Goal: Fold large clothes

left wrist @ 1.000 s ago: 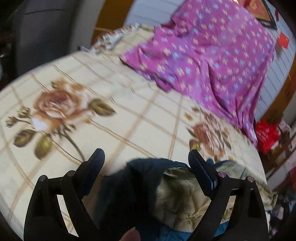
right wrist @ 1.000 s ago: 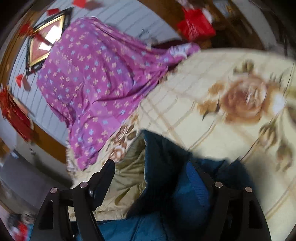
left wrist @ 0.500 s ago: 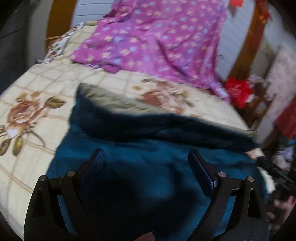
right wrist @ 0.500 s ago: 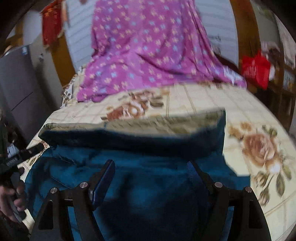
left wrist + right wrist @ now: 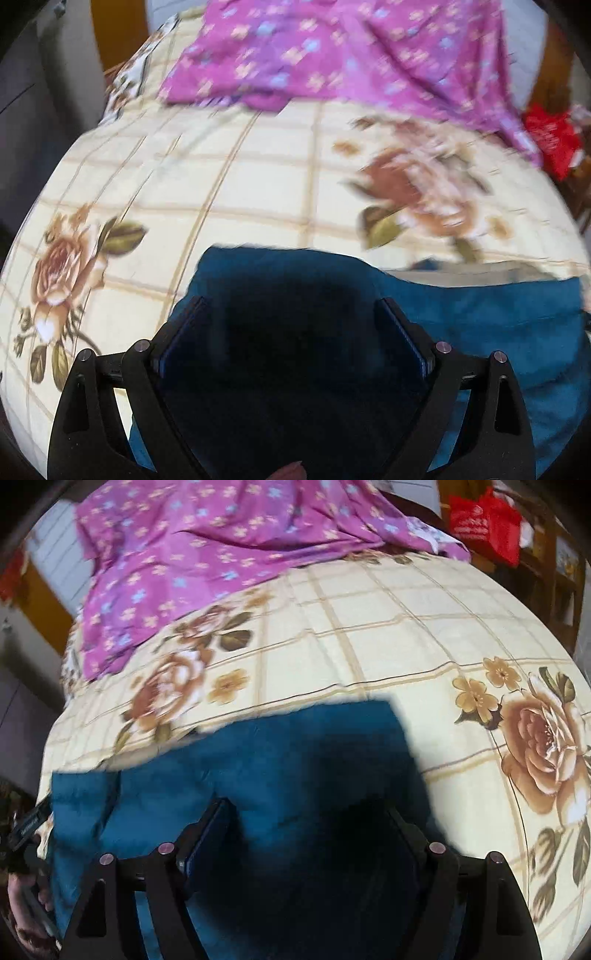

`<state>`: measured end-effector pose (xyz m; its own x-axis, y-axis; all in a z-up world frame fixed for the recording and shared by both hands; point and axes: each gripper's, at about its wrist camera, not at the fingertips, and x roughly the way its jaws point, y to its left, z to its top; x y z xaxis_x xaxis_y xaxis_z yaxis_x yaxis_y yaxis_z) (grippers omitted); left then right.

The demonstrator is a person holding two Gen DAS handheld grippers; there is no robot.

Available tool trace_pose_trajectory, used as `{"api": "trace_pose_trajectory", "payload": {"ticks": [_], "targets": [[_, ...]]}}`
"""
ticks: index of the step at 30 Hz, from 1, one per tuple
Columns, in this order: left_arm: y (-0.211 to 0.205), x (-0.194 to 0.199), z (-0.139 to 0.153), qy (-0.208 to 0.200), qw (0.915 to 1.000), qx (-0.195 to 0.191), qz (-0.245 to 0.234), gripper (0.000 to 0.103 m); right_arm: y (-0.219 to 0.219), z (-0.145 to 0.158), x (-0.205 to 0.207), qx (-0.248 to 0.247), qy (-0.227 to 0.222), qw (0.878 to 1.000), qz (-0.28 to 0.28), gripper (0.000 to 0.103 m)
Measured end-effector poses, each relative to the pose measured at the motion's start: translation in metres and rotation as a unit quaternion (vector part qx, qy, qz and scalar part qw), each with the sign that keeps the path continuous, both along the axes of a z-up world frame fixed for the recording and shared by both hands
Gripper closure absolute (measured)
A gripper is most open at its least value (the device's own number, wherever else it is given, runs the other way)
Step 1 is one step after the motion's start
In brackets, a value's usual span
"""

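A large dark teal garment (image 5: pixel 461 317) lies on the cream rose-print bed sheet (image 5: pixel 258 177); it also shows in the right wrist view (image 5: pixel 288 746). A strip of its pale olive lining (image 5: pixel 480 275) shows along the far edge on the right. My left gripper (image 5: pixel 291 314) is open, low over the garment's left end, with cloth between and under the fingers. My right gripper (image 5: pixel 310 819) is open over the garment's right end, near its far right corner (image 5: pixel 388 709). Neither gripper visibly pinches the cloth.
A purple flowered sheet (image 5: pixel 351 55) is heaped at the far end of the bed, also seen in the right wrist view (image 5: pixel 207 546). A red bag (image 5: pixel 487 524) sits beyond the bed at the right. The sheet (image 5: pixel 369 627) stretches beyond the garment.
The garment went from a raised, bunched fold showing much lining to lying spread flat, teal side up. Both grippers dropped lower over it and stayed open.
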<state>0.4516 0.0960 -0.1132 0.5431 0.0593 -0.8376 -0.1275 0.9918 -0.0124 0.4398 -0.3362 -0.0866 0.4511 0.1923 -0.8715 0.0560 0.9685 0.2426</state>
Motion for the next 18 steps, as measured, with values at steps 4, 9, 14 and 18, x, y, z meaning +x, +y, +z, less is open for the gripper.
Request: {"api": "trace_pose_trajectory", "payload": {"ticks": [4, 9, 14, 18], "targets": [[0.02, -0.006, -0.013, -0.008, 0.9992, -0.032, 0.025, 0.01, -0.009, -0.013, 0.004, -0.011, -0.012, 1.0, -0.019, 0.02], [0.033, -0.02, -0.007, -0.002, 0.9973, 0.015, 0.072, 0.001, -0.024, -0.016, 0.0, -0.02, -0.013, 0.998, -0.05, 0.017], [0.01, -0.071, 0.046, -0.073, 0.9965, 0.036, 0.018, 0.001, -0.01, 0.038, -0.034, -0.052, -0.077, 0.995, -0.023, 0.017], [-0.006, -0.104, 0.056, -0.094, 0.9951, 0.012, -0.03, 0.001, 0.01, 0.07, -0.082, -0.033, -0.109, 0.993, 0.036, 0.015]]}}
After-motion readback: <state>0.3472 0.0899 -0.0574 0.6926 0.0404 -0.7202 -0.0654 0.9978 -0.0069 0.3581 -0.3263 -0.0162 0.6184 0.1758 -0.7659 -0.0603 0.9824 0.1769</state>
